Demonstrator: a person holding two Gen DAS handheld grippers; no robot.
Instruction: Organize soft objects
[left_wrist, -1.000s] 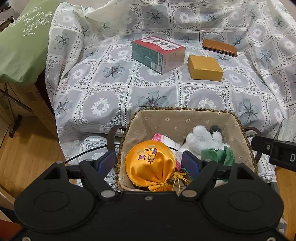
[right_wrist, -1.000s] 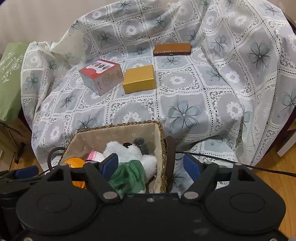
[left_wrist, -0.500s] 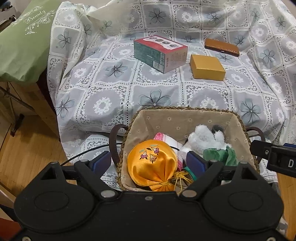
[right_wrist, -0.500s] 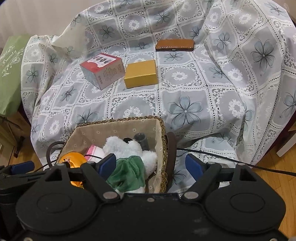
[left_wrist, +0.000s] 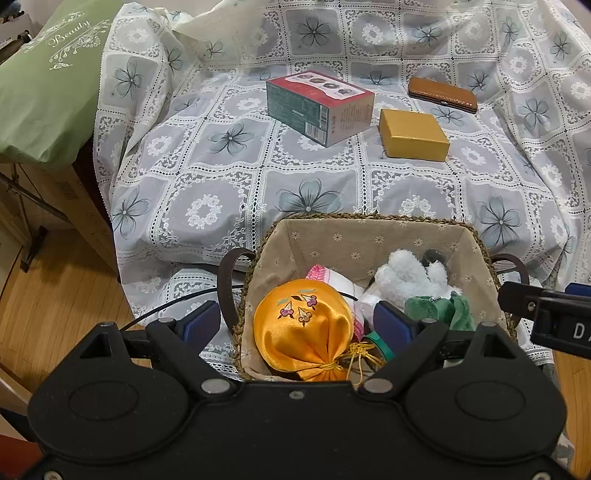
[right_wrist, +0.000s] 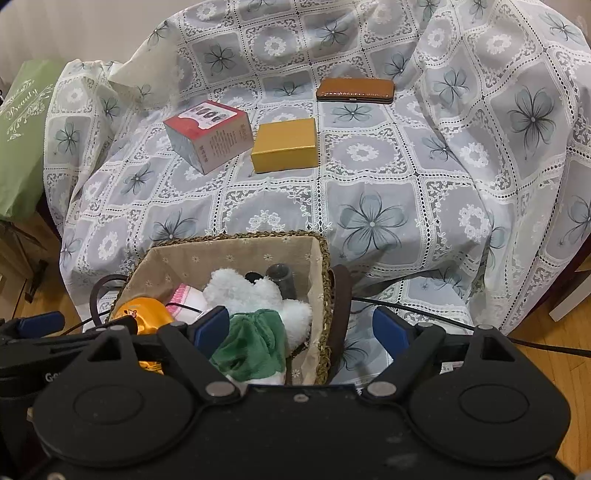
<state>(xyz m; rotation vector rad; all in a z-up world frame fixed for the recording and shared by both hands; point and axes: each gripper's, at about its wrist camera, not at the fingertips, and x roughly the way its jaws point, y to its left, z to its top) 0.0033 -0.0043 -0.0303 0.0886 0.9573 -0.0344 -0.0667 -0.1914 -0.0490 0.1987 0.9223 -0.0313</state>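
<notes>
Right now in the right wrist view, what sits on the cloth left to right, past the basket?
Red box → yellow box → brown case, all lying apart on the floral cloth.

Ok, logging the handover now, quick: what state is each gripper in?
Left gripper: open, straddling the basket wall and orange pouch, gripping nothing.
Right gripper: jaws opening, straddling the basket's other wall, gripping nothing.
</notes>
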